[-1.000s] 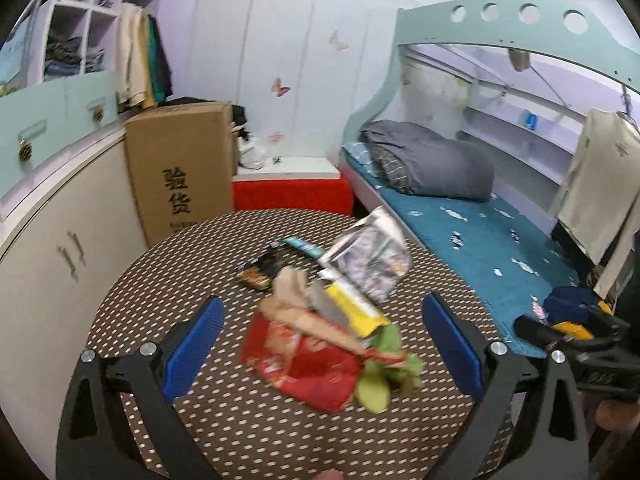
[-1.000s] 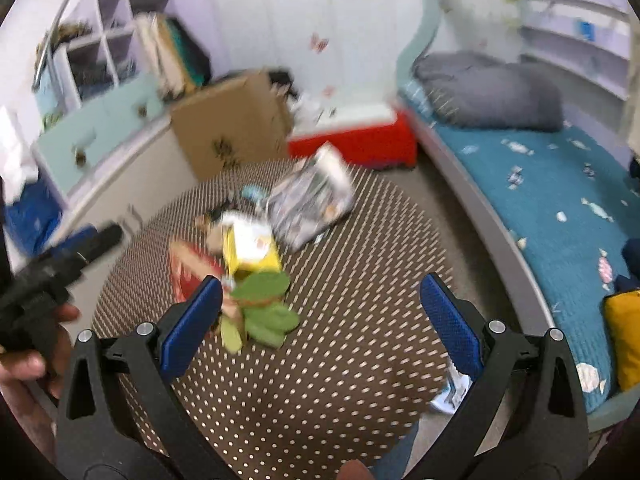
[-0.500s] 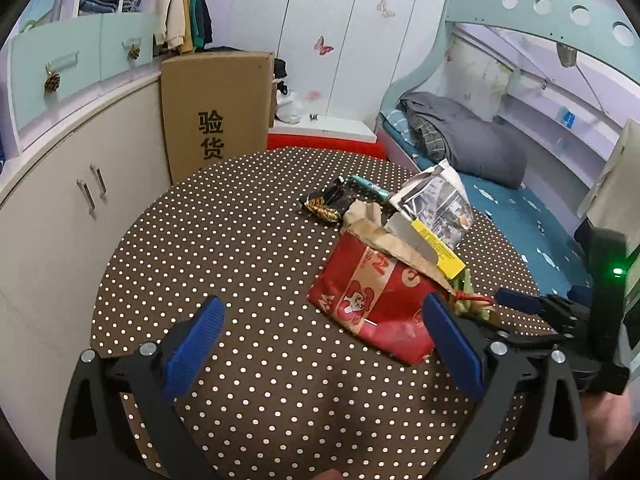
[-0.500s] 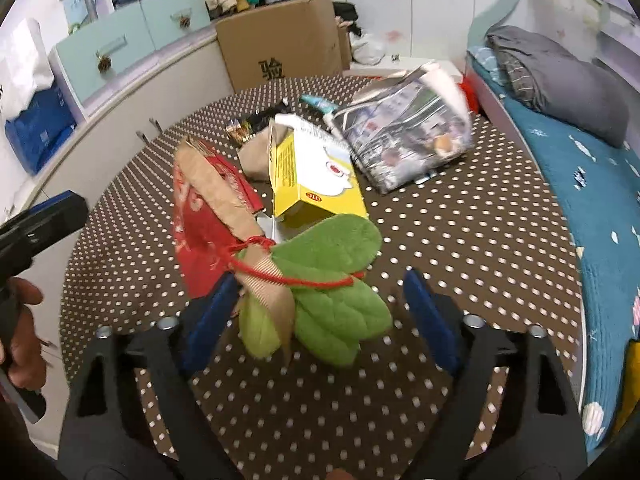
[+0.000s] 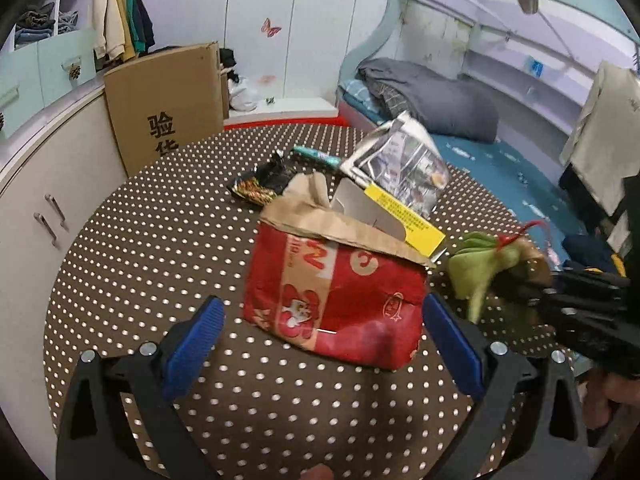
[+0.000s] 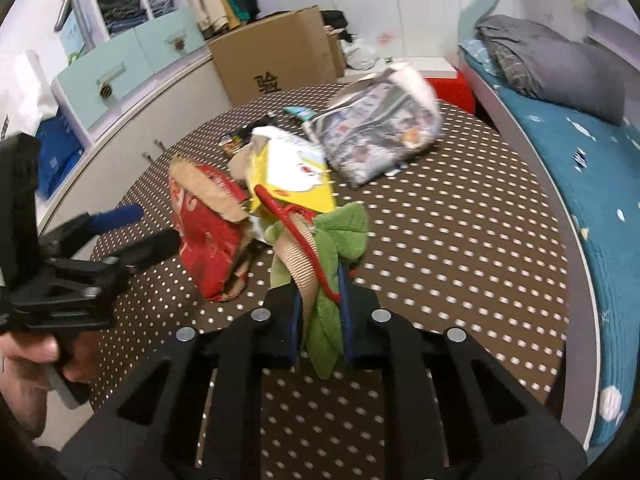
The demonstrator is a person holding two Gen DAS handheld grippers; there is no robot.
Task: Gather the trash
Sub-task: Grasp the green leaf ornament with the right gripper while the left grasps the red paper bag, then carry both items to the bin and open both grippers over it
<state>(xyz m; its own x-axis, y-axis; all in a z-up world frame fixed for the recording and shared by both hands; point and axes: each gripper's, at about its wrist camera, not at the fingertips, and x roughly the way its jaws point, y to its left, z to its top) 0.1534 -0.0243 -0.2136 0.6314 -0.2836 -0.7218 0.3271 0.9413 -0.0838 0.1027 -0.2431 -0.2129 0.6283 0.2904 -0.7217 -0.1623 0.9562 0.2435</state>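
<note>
Even indoor light, soft shadows; strong fisheye edge bending, dark corners, slight motion blur.

The red bag [image 5: 336,292] hides the yellow box's [image 5: 404,216] lower part; the green leafy bundle [image 5: 476,268] is motion-blurred.

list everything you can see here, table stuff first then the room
green leaf bundle: 1, green with tan strap and red cord, clamped in right gripper
red bag: 1, red, table centre
yellow box: 1, yellow and white, behind red bag
printed bag: 1, grey-white, far side of table
dark wrapper: 1, black-gold, far left of pile
table: 1, brown with white dots
cardboard box: 1, brown, beyond table
bed: 1, teal sheet, grey bedding
left gripper: open, before red bag
right gripper: shut on bundle
</note>
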